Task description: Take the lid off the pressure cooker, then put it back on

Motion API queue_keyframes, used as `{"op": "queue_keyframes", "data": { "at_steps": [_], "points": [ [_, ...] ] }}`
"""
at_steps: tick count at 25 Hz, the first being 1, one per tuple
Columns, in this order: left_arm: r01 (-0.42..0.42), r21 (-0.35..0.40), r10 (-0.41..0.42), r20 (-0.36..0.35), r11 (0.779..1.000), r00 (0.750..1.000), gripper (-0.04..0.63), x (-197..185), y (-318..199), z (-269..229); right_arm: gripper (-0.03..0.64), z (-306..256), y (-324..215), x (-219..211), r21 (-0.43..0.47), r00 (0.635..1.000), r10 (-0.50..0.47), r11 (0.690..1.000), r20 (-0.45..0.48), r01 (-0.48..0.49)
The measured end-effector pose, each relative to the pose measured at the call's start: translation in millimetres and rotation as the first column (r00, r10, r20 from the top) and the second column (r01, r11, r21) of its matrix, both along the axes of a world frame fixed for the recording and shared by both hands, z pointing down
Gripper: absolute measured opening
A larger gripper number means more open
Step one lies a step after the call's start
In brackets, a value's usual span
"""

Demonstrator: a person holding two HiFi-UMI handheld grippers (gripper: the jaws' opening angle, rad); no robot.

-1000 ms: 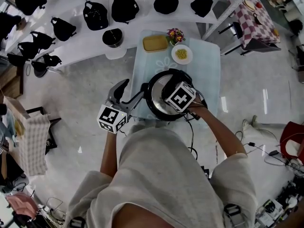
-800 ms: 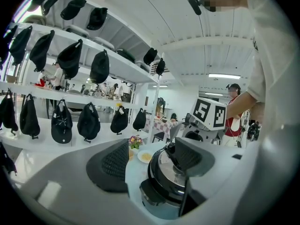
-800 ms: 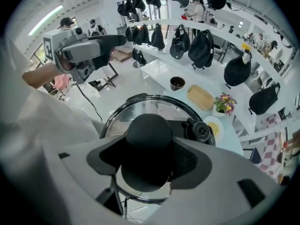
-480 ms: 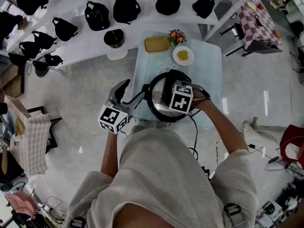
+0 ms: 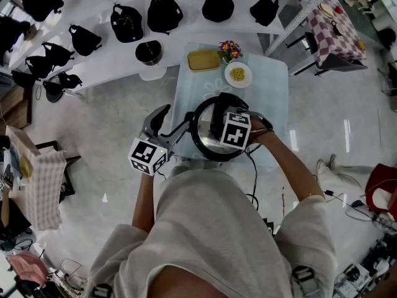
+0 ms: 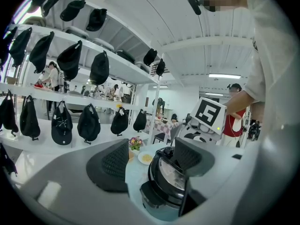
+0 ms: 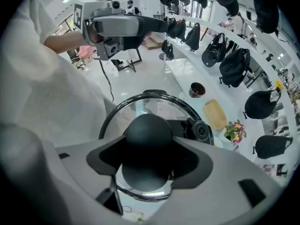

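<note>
Tabletop (image 5: 273,82): lid knob (image 7: 147,129) clamped in right tool (image 7: 149,159).

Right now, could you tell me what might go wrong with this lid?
The right gripper holds only the round knob, which may slip out.
The left gripper is open by the cooker, so nothing steadies it; it could turn or slide with the lid, close to the near edge of the table.

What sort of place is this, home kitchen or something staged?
Likely a staged hall or showroom, not a home kitchen: long white shelves hung with black bags, the pressure cooker on a small table, a checked-cloth table beyond, loose cables on the glossy floor.
</note>
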State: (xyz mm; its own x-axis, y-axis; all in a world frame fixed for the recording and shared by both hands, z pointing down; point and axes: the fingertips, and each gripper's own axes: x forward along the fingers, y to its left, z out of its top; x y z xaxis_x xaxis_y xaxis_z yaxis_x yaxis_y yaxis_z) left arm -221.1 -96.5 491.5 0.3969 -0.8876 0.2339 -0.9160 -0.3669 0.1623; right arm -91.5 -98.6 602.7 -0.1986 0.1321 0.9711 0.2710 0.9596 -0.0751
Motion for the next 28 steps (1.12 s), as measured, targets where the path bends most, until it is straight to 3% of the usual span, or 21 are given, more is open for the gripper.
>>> {"op": "queue_keyframes", "data": {
  "at_steps": [7,15,19,21,23,25,28],
  "points": [
    [-0.013,0.010,0.014,-0.002,1.000,1.000,0.307,6,-1,-3,0.291,-8,0,5,0.054,1.000,0.010,0.998,0.024,-0.011],
    [-0.041,0.002,0.041,-0.001,0.999,0.999,0.307,14,-2,0,0.290,-37,-1,16,0.045,0.981,0.138,0.988,0.133,-0.146],
    [-0.058,0.006,0.058,-0.001,0.998,0.998,0.307,21,-8,-4,0.277,-54,-9,21,0.029,0.944,0.238,0.968,0.231,-0.251],
    [-0.061,0.005,0.061,-0.003,0.998,0.998,0.304,25,-10,-4,0.263,-63,-16,27,0.012,0.897,0.322,0.940,0.303,-0.342],
    [-0.062,0.007,0.062,-0.002,0.998,0.998,0.295,28,-12,-5,0.229,-70,-25,38,-0.007,0.822,0.419,0.892,0.387,-0.451],
    [-0.061,0.010,0.061,0.005,0.998,0.998,0.278,29,-15,-6,0.200,-78,-37,48,-0.040,0.715,0.506,0.828,0.482,-0.559],
    [-0.051,0.014,0.051,0.022,0.999,0.998,0.236,27,-19,-8,0.162,-94,-54,64,-0.119,0.518,0.608,0.710,0.602,-0.694]
  ]
}}
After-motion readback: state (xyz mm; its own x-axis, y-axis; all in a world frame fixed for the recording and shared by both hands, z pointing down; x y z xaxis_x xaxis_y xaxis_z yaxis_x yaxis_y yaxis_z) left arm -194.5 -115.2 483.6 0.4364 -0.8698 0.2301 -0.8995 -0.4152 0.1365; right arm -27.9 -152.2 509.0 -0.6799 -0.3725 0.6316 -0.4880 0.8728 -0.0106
